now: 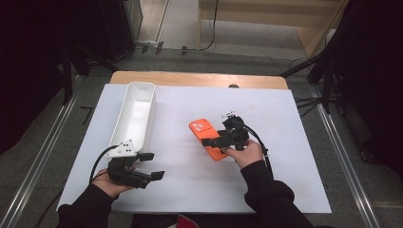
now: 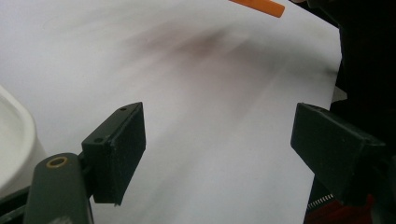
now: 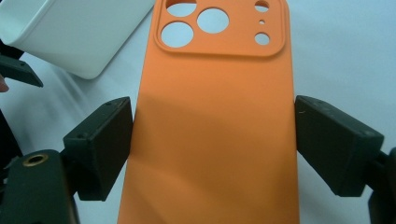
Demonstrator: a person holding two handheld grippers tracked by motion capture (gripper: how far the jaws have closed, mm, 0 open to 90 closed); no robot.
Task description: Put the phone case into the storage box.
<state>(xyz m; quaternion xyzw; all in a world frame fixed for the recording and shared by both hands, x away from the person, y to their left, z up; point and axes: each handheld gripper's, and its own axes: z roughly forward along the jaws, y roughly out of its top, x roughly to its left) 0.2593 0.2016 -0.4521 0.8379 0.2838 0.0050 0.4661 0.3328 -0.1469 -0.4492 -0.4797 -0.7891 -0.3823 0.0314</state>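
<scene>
An orange phone case (image 1: 202,128) lies camera holes away from me, right of the middle of the white table top (image 1: 190,180). My right gripper (image 1: 211,141) reaches over its near half from the right. In the right gripper view the case (image 3: 215,93) sits between the two black jaws, and the pads (image 3: 112,140) lie against both long edges, so my right gripper (image 3: 215,140) is shut on it. My left gripper (image 1: 153,165) rests open near the front left, nothing between its jaws (image 2: 219,149). A corner of the case (image 2: 261,5) shows far off.
A long white bin (image 1: 135,114) stands lengthwise at the left, its near end beside my left gripper; it also appears as the bin (image 3: 79,32) and its rim (image 2: 14,135). A thin white object (image 1: 237,111) lies behind my right hand. A wooden table edge (image 1: 199,78) runs along the back.
</scene>
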